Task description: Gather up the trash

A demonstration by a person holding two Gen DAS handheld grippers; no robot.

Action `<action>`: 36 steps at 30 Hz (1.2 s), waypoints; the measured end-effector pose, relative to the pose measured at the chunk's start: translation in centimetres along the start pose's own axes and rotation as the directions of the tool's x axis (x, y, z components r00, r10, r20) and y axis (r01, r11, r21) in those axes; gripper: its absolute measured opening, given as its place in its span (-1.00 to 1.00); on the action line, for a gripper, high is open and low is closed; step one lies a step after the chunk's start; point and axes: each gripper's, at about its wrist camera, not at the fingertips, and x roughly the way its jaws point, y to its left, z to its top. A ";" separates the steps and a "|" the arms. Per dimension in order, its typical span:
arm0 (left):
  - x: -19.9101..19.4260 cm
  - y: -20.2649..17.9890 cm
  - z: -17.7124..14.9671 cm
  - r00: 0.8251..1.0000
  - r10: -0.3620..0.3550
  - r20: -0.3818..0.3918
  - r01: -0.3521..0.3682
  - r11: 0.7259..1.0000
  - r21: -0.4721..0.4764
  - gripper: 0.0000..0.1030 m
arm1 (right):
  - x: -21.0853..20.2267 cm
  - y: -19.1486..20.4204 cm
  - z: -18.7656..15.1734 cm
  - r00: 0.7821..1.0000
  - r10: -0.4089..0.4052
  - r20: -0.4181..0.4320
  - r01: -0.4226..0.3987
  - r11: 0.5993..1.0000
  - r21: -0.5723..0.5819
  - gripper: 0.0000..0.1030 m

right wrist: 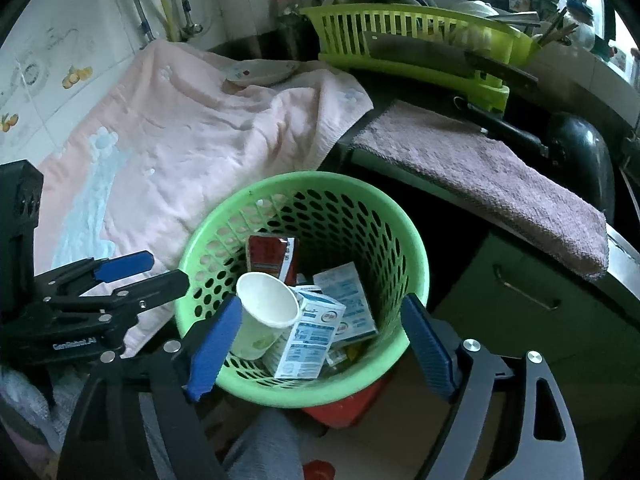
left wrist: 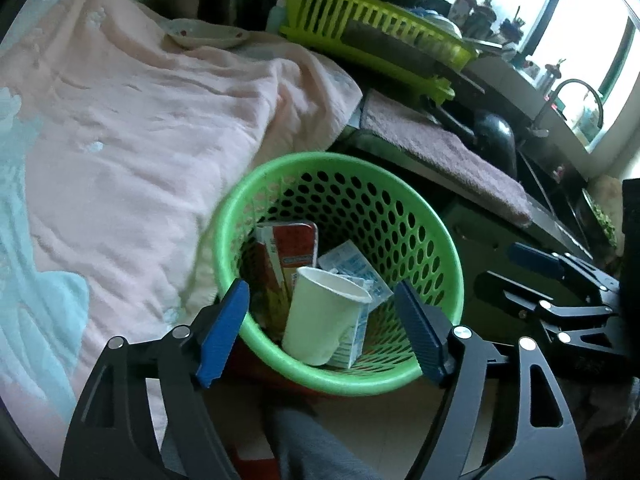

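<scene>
Trash sits in green perforated basket [right wrist: 412, 264]: white paper cup [right wrist: 266, 316] leaning, red carton [right wrist: 272, 258] behind, blue-white cartons [right wrist: 310, 336] beside. Left claw [left wrist: 320, 334] and right claw [right wrist: 322, 344] both above basket rim, spread wide, gripping nothing. Pink towel [right wrist: 192, 128] covers worktop. Red object under basket, possibly stool.
</scene>
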 end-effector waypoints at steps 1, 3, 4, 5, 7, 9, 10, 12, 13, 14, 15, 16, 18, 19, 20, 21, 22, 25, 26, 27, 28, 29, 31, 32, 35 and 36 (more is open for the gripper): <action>-0.5 0.3 -0.1 1.000 0.005 0.012 -0.005 1.000 -0.005 0.50 | -0.1 0.2 -0.1 1.000 0.007 0.003 -0.007 1.000 0.002 0.54; -1.3 0.9 -0.2 0.999 0.021 0.025 -0.021 1.000 -0.009 0.53 | -0.1 0.6 -0.1 1.000 0.014 0.003 -0.014 1.000 0.001 0.56; -1.7 1.1 -0.3 0.999 0.029 0.032 -0.028 1.000 -0.012 0.56 | -0.1 0.9 -0.2 1.000 0.016 0.005 -0.016 1.000 -0.002 0.57; -2.0 1.3 -0.4 0.999 0.034 0.037 -0.034 0.999 -0.013 0.58 | -0.1 1.2 -0.2 1.000 0.019 0.007 -0.019 1.000 -0.004 0.60; -2.7 1.9 -0.5 0.997 0.054 0.047 -0.054 0.998 -0.013 0.63 | -0.1 1.9 -0.3 1.000 0.027 0.011 -0.026 1.000 -0.015 0.63; -3.6 2.5 -0.7 0.995 0.075 0.060 -0.074 0.997 -0.016 0.66 | -0.1 2.7 -0.3 1.000 0.016 0.020 -0.015 0.999 -0.031 0.64; -3.9 2.8 -0.7 0.994 0.082 0.065 -0.081 0.997 -0.017 0.68 | -0.1 3.0 -0.3 1.000 0.014 0.024 -0.013 0.999 -0.037 0.65; -4.8 3.5 -0.8 0.991 0.107 0.080 -0.106 0.994 -0.022 0.73 | -0.1 3.8 -0.2 0.999 0.024 0.028 -0.023 0.999 -0.045 0.66; -5.2 3.8 -0.8 0.989 0.119 0.088 -0.117 0.993 -0.025 0.75 | -0.1 4.2 -0.2 0.999 0.030 0.030 -0.029 0.998 -0.048 0.66; -5.6 4.1 -0.9 0.987 0.130 0.097 -0.128 0.991 -0.029 0.75 | -0.1 4.4 -0.2 0.999 0.033 0.032 -0.031 0.998 -0.050 0.67; -6.1 4.6 -0.9 0.985 0.140 0.105 -0.137 0.990 -0.037 0.76 | -0.1 4.6 -0.1 0.999 0.036 0.034 -0.034 0.998 -0.051 0.69; -6.5 5.0 -1.0 0.983 0.144 0.111 -0.140 0.989 -0.044 0.77 | -0.1 4.8 -0.1 0.999 0.040 0.035 -0.039 0.998 -0.051 0.71; -7.2 5.6 -1.1 0.980 0.158 0.123 -0.152 0.987 -0.055 0.80 | 0.0 5.3 0.1 0.998 0.054 0.037 -0.052 0.997 -0.050 0.71; -7.7 6.0 -1.2 0.977 0.169 0.130 -0.162 0.985 -0.060 0.81 | 0.0 5.7 0.2 0.997 0.060 0.039 -0.058 0.997 -0.053 0.72; -8.1 6.3 -1.3 0.974 0.180 0.139 -0.173 0.983 -0.064 0.81 | 0.0 6.0 0.2 0.997 0.063 0.041 -0.061 0.997 -0.055 0.72; -8.5 6.6 -1.4 0.971 0.189 0.146 -0.180 0.981 -0.069 0.81 | 0.0 6.2 0.2 0.997 0.065 0.042 -0.063 0.996 -0.057 0.73; -8.8 6.8 -1.5 0.969 0.195 0.152 -0.185 0.980 -0.075 0.82 | 0.1 6.5 0.3 0.997 0.070 0.042 -0.067 0.996 -0.061 0.73; -9.7 7.5 -1.8 0.963 0.211 0.166 -0.197 0.976 -0.095 0.84 | 0.2 7.4 0.5 0.996 0.080 0.045 -0.076 0.994 -0.075 0.75; -10.0 7.7 -2.0 0.960 0.221 0.170 -0.206 0.973 -0.100 0.85 | 0.3 7.8 0.5 0.995 0.085 0.046 -0.081 0.994 -0.079 0.76; -10.4 8.1 -2.1 0.956 0.235 0.175 -0.218 0.970 -0.110 0.87 | 0.3 8.0 0.6 0.995 0.092 0.047 -0.088 0.993 -0.081 0.77; -10.5 8.2 -2.2 0.954 0.241 0.178 -0.223 0.968 -0.115 0.88 | 0.3 8.3 0.6 0.994 0.098 0.047 -0.093 0.992 -0.084 0.77; -10.8 8.5 -2.3 0.952 0.246 0.181 -0.227 0.966 -0.121 0.88 | 0.3 8.6 0.6 0.994 0.101 0.050 -0.096 0.992 -0.087 0.78; -11.3 9.0 -2.5 0.946 0.265 0.186 -0.243 0.961 -0.134 0.89 | 0.3 9.0 0.7 0.993 0.104 0.055 -0.099 0.991 -0.091 0.79; -11.6 9.3 -2.6 0.942 0.277 0.190 -0.253 0.957 -0.138 0.89 | 0.3 9.3 0.7 0.993 0.106 0.056 -0.100 0.991 -0.093 0.79; -12.6 10.0 -2.9 0.930 0.305 0.207 -0.276 0.949 -0.154 0.89 | 0.4 9.8 0.8 0.992 0.107 0.061 -0.101 0.990 -0.096 0.79; -13.0 10.3 -3.0 0.924 0.317 0.214 -0.286 0.944 -0.162 0.89 | 0.4 9.9 0.8 0.992 0.108 0.064 -0.102 0.990 -0.095 0.79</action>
